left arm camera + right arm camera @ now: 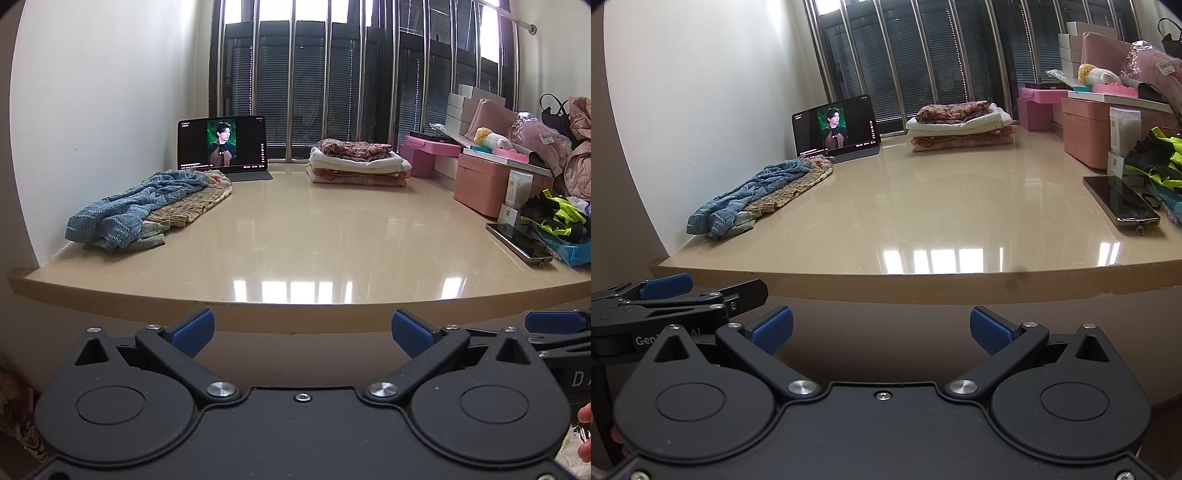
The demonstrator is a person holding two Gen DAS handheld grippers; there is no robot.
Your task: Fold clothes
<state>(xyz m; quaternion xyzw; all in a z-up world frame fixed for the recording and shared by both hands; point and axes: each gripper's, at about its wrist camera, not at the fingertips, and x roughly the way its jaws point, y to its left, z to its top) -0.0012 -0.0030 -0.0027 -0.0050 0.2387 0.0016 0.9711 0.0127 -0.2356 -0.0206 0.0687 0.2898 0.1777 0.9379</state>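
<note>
Both hand-held grippers, left (pixel 302 328) and right (pixel 881 328), are held level, spread wide, empty, short of the surface (pixel 295 240); blue garment (pixel 129 206) sits crumpled at 10 o'clock.

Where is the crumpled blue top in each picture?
Left wrist view: the crumpled blue top lies at the left of the table, left of centre in the picture.
Right wrist view: it is again at the table's left edge, a bit higher in the picture.
Shared landmark: the tablet stands just behind it.
</note>
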